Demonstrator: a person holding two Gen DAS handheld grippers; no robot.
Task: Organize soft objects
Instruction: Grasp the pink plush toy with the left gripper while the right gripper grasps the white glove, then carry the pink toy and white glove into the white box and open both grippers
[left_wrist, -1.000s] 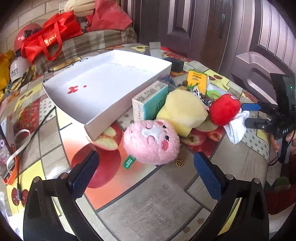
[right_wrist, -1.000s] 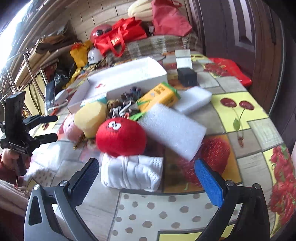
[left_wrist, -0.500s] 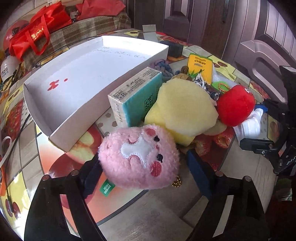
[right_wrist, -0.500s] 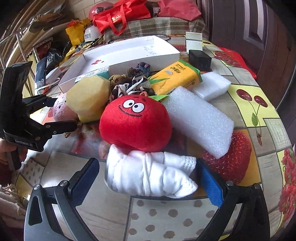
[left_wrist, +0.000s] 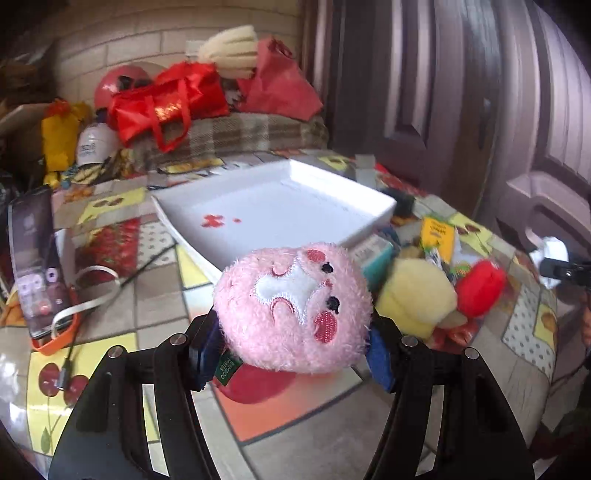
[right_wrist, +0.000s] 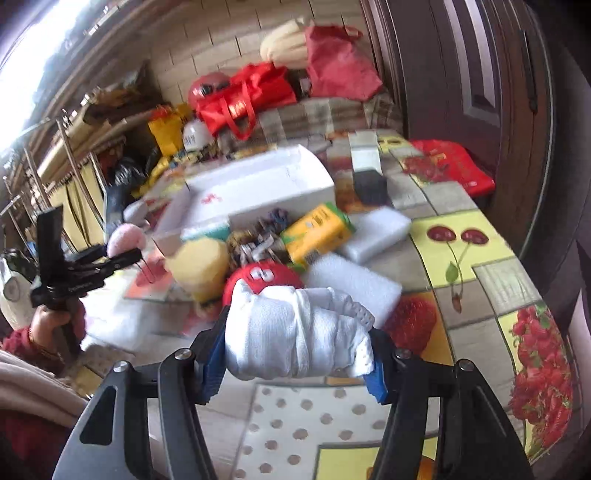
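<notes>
My left gripper (left_wrist: 291, 354) is shut on a pink round plush toy (left_wrist: 293, 308) and holds it above the table, in front of the white open box (left_wrist: 280, 210). My right gripper (right_wrist: 295, 362) is shut on a rolled white cloth bundle (right_wrist: 299, 332) and holds it above the table. A red plush with eyes (right_wrist: 264, 278) and a yellow plush (right_wrist: 201, 264) lie on the table behind the bundle. In the left wrist view the yellow plush (left_wrist: 415, 295) and red plush (left_wrist: 480, 286) lie to the right. The left gripper with the pink plush (right_wrist: 127, 240) shows at the left of the right wrist view.
White foam blocks (right_wrist: 354, 284), a yellow carton (right_wrist: 317, 230), a teal box (left_wrist: 373, 254), tangled cords (right_wrist: 258, 243) and a black cube (right_wrist: 369, 184) crowd the patterned table. A phone (left_wrist: 35, 266) lies at the left. Red bags (left_wrist: 166, 99) sit behind.
Both grippers closed on their objects and lifted them: the left raised the pink plush, the right raised the white cloth bundle off the table.
</notes>
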